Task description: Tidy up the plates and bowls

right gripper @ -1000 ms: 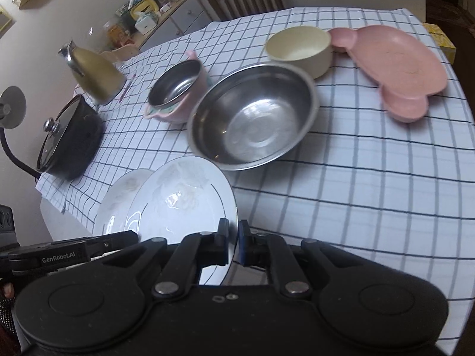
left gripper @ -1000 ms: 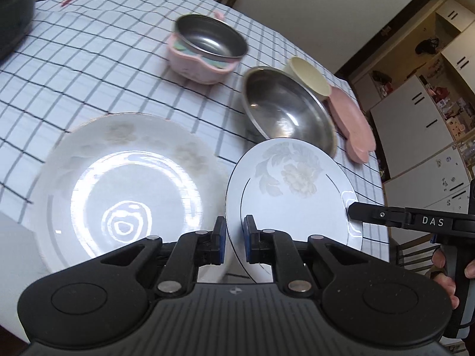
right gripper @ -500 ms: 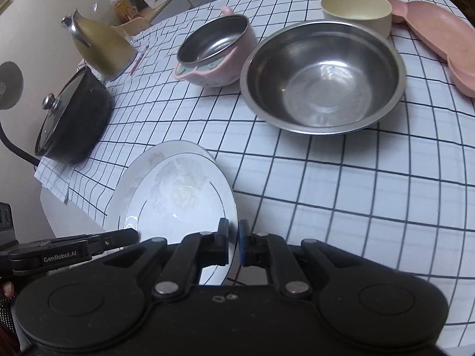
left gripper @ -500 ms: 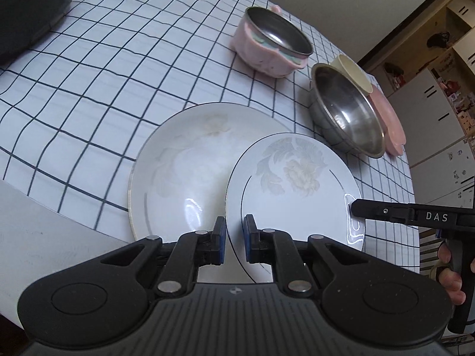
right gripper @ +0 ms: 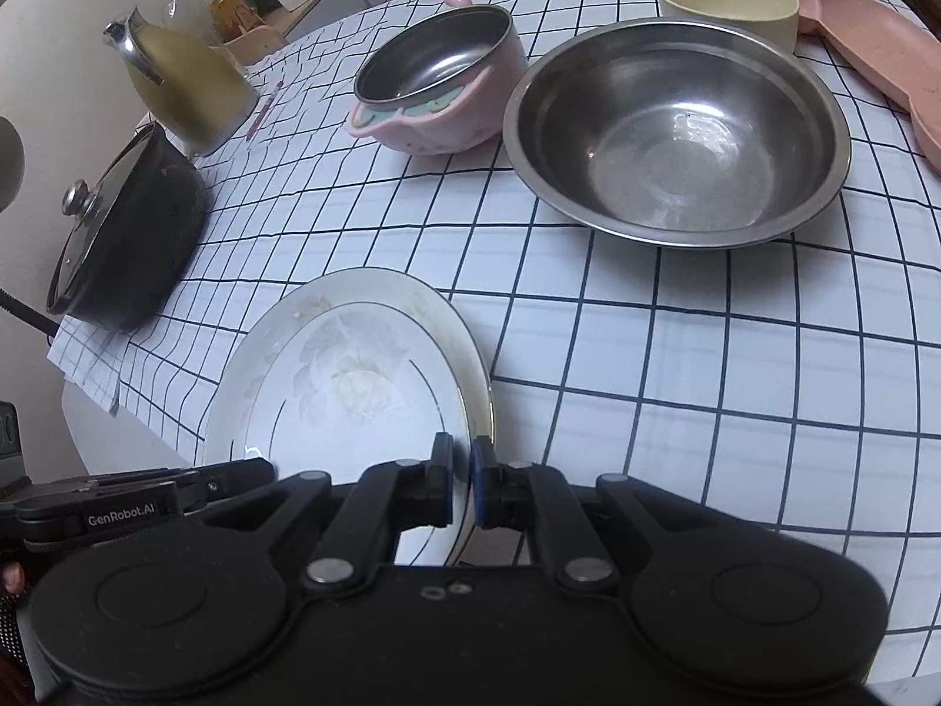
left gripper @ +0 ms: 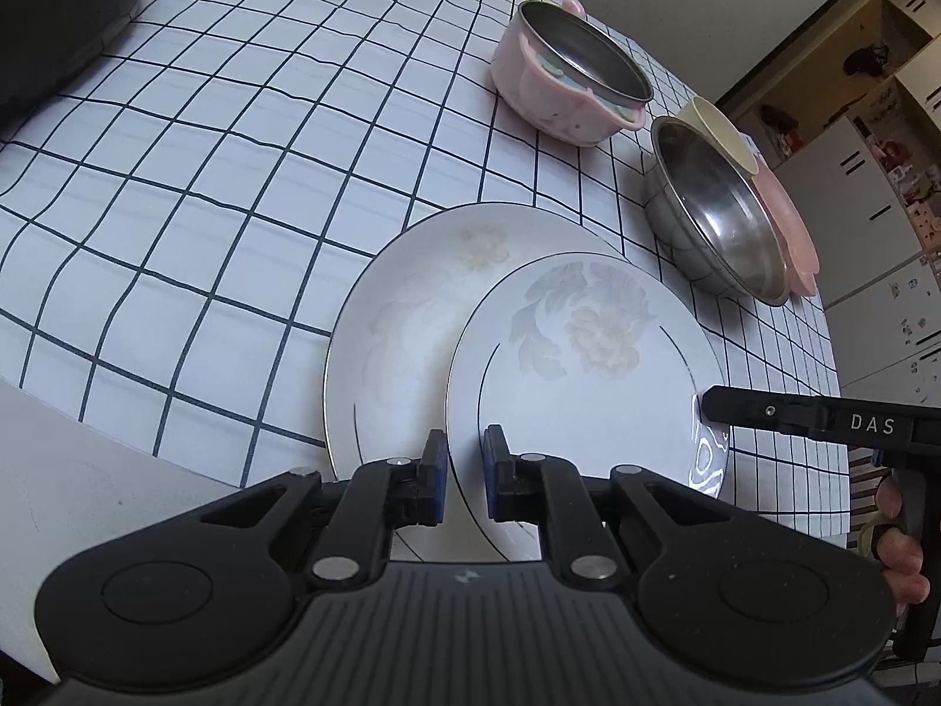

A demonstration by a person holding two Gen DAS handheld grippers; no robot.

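Note:
A small floral plate (left gripper: 588,376) is held by both grippers above a larger white plate (left gripper: 406,306) that lies on the checked tablecloth. My left gripper (left gripper: 464,470) is shut on the small plate's near rim. My right gripper (right gripper: 461,482) is shut on the plate's opposite rim (right gripper: 353,406); it also shows in the left wrist view (left gripper: 711,406). In the right wrist view the larger plate (right gripper: 306,306) shows as a rim around the small one. A large steel bowl (right gripper: 676,135), a pink steel-lined bowl (right gripper: 441,88) and a cream bowl (right gripper: 729,6) stand beyond.
A pink tray (right gripper: 882,53) lies at the far right by the cream bowl. A black lidded pot (right gripper: 123,229) and a yellow kettle (right gripper: 182,82) stand at the left. The table's near edge (left gripper: 117,482) is just below the plates.
Both grippers have carried the small plate over the larger plate, which now lies mostly beneath it. The bowls appear closer in the right wrist view.

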